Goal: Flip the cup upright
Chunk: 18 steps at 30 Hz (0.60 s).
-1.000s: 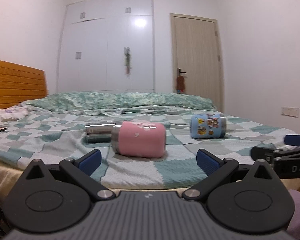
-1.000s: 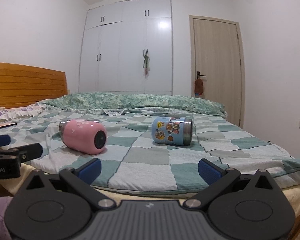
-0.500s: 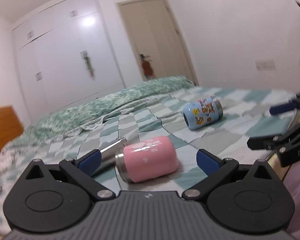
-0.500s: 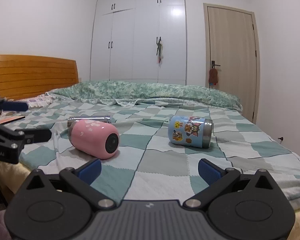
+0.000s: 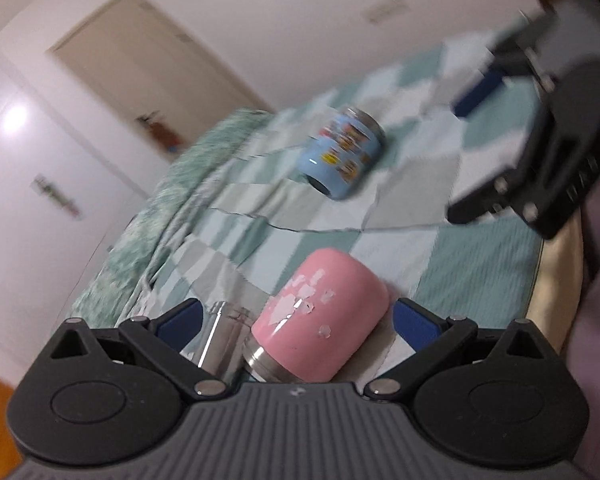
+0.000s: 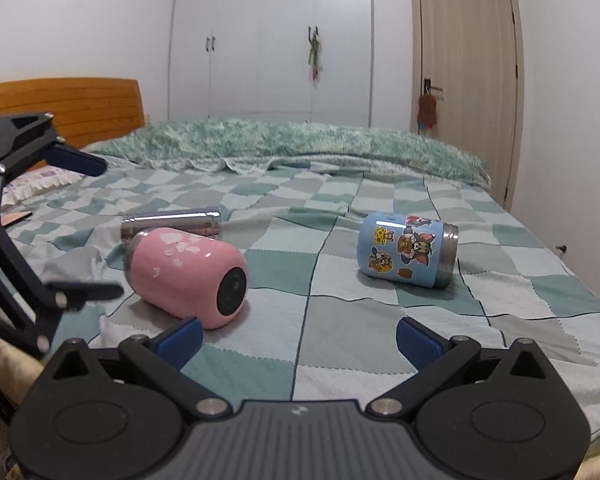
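A pink cup [image 6: 186,276] lies on its side on the checked bedspread, base toward the right wrist camera. It also shows in the left wrist view [image 5: 320,316], between the open fingers of my left gripper [image 5: 296,320], which is tilted and close over it. A blue cartoon cup [image 6: 406,250] lies on its side further right; it also shows in the left wrist view [image 5: 342,158]. A steel cup [image 6: 172,222] lies behind the pink one. My right gripper [image 6: 298,334] is open and empty near the bed's front edge.
The bed [image 6: 340,320] has a green checked cover, a wooden headboard [image 6: 64,100] at the left and a rumpled quilt [image 6: 300,144] at the back. A wardrobe [image 6: 272,40] and a door [image 6: 466,80] stand behind.
My left gripper has moved forward and rolled, so the pink cup now sits between its fingers. My right gripper has moved forward over the bed.
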Tool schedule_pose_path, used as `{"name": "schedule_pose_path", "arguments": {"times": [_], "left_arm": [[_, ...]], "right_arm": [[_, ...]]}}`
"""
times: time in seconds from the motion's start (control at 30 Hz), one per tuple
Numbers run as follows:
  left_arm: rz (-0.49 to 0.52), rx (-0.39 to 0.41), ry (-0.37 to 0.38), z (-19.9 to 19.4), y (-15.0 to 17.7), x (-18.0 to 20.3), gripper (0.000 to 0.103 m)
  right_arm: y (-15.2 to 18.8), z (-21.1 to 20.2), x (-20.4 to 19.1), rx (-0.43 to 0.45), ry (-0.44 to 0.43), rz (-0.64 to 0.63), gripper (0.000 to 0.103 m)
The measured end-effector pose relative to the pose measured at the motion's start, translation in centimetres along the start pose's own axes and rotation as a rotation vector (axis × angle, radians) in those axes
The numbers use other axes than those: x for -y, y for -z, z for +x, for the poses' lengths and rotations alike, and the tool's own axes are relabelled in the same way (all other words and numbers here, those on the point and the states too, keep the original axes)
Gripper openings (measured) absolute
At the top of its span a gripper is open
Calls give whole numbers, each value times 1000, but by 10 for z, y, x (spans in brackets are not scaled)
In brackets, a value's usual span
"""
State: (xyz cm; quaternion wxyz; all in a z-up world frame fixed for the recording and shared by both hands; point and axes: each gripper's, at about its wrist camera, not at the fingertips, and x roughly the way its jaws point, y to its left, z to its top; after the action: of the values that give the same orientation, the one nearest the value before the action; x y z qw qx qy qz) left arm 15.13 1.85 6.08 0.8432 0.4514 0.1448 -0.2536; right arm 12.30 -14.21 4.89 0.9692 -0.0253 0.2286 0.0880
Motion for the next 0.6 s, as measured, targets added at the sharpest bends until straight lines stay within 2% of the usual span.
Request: {"name": "schedule_pose_path", "arguments": {"times": [0.13, 0.4, 0.6], "left_arm": [[117, -24, 86, 31, 4, -6, 103], [261, -68, 231, 81, 5, -9, 103], [343, -145, 301, 121, 13, -3, 93]], "right_arm": [[-6, 17, -2, -43, 9, 10, 103], [-9, 44, 3, -113, 20, 23, 103], [-8, 55, 5, -132, 23, 41, 103]]}}
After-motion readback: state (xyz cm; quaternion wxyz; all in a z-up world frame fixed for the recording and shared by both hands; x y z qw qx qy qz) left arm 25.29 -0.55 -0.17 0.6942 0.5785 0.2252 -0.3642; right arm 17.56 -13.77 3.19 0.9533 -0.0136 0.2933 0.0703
